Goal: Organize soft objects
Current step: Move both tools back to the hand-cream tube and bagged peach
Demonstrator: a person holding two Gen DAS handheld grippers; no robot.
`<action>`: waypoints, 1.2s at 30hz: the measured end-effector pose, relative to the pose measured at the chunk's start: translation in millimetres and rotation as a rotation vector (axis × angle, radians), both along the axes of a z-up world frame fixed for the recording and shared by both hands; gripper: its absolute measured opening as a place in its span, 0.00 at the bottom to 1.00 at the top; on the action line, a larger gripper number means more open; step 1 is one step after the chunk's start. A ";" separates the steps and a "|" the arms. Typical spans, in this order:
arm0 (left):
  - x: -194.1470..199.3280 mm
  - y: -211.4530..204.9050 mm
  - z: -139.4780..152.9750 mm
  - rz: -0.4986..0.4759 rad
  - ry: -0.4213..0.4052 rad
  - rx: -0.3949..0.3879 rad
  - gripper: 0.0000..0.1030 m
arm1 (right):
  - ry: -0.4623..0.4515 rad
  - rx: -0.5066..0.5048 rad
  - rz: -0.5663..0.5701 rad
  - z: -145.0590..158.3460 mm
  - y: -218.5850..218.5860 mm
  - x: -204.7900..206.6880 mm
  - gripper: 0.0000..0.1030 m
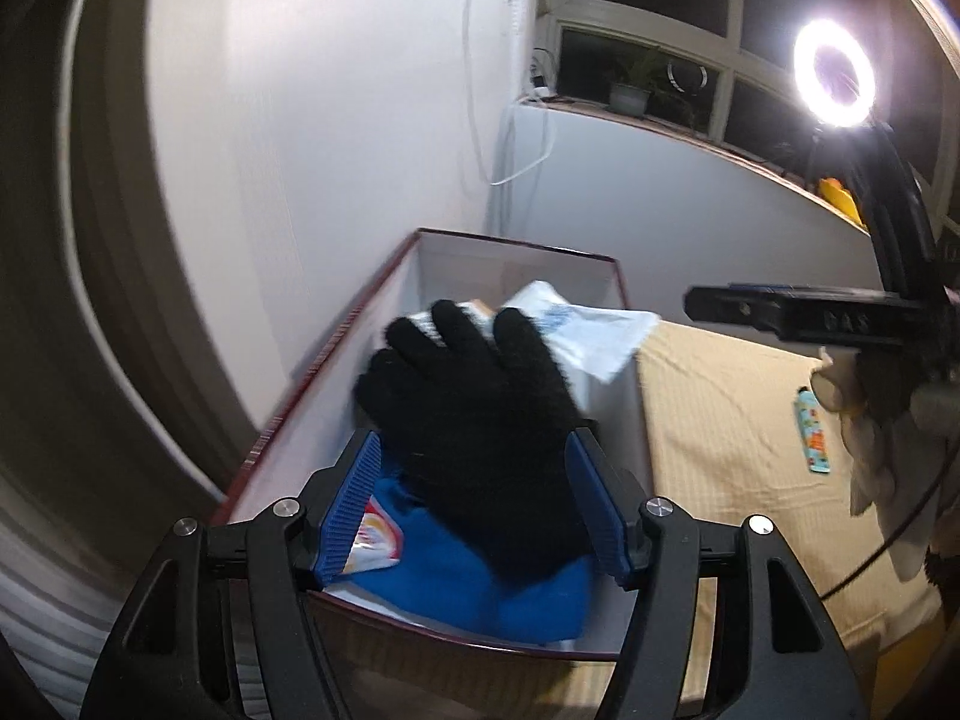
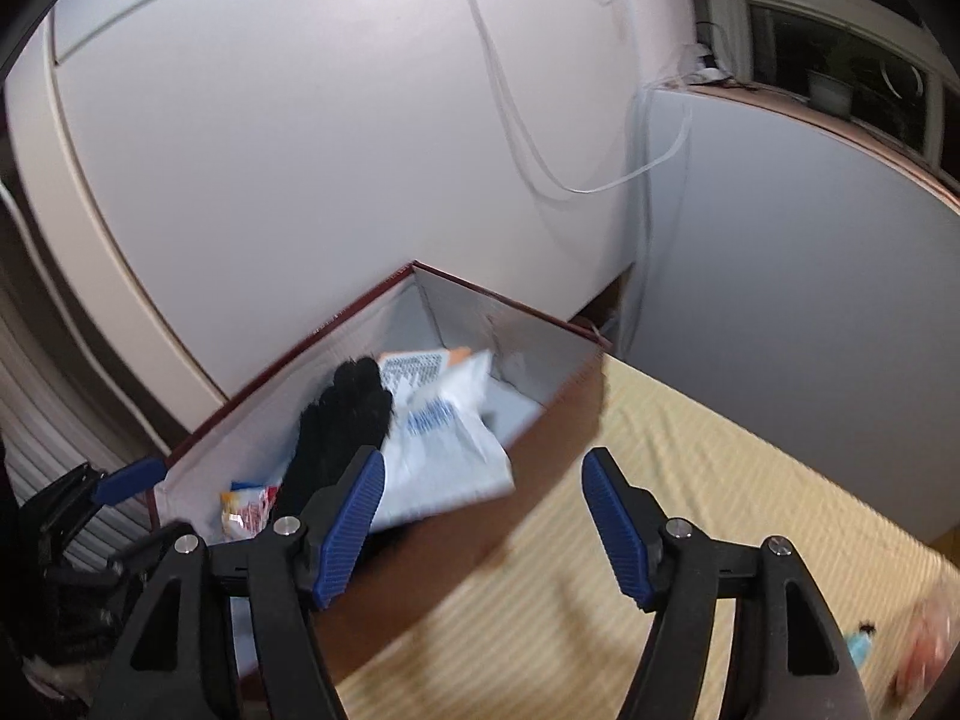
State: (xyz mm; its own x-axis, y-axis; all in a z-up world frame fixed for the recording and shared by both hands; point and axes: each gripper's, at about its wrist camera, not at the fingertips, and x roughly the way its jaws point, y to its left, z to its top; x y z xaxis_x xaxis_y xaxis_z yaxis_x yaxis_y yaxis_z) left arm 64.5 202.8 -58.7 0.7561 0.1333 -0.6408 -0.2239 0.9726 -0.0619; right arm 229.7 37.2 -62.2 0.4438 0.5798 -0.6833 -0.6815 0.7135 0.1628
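A black knit glove [image 1: 474, 414] lies between the blue pads of my left gripper [image 1: 474, 480], over the open box [image 1: 336, 348] with a dark red rim. The jaws stand wide and do not press the glove. Under it lie a blue packet [image 1: 480, 588] and a white plastic bag [image 1: 594, 330]. In the right wrist view the glove [image 2: 342, 426], the white bag [image 2: 444, 450] and a small snack packet [image 2: 246, 510] lie in the box [image 2: 540, 324]. My right gripper [image 2: 483, 498] is open and empty above the box's near wall.
The box stands on a beige striped cloth [image 1: 732, 438] against white walls. A lighter [image 1: 813, 432] lies on the cloth. A ring light [image 1: 834, 72] shines by the window. Small blurred items [image 2: 918, 648] lie at the cloth's right edge.
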 end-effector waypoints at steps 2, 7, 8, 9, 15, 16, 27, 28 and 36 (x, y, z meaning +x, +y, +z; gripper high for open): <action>0.3 -10.6 0.8 -0.021 -0.004 -0.006 0.62 | -0.004 0.003 -0.024 -1.9 -20.2 -6.1 0.66; 6.5 -40.9 1.1 -0.077 -0.021 -0.025 0.62 | -0.031 -0.011 -0.092 -6.3 -76.2 -22.0 0.66; 8.7 -49.7 0.3 -0.095 -0.020 -0.029 0.62 | -0.039 -0.014 -0.106 -6.7 -89.3 -26.2 0.66; 11.4 -59.5 -1.0 -0.116 -0.016 -0.030 0.62 | -0.046 -0.019 -0.123 -6.6 -102.2 -30.1 0.66; 25.6 -108.1 -7.8 -0.205 0.002 -0.048 0.62 | -0.103 -0.072 -0.226 -10.4 -175.8 -47.2 0.68; 28.2 -112.9 -9.5 -0.213 0.004 -0.050 0.62 | -0.117 -0.092 -0.248 -11.8 -188.1 -48.9 0.69; 83.4 -205.0 -36.4 -0.374 0.088 -0.101 0.62 | -0.112 -0.169 -0.388 -26.7 -269.9 -32.6 0.74; 89.7 -214.1 -38.8 -0.387 0.094 -0.104 0.62 | -0.100 -0.167 -0.396 -29.3 -276.4 -28.8 0.74; 141.2 -272.3 -62.5 -0.454 0.158 -0.100 0.62 | 0.034 -0.119 -0.442 -49.4 -308.9 12.9 0.75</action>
State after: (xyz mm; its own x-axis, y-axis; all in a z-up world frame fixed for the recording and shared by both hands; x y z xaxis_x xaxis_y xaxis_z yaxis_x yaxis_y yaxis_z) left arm 205.7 -69.5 -121.2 0.6163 -0.2553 -0.7450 0.2070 0.9652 -0.1596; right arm 242.6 -271.7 -111.7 0.6074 0.2562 -0.7520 -0.3029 0.9497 0.0789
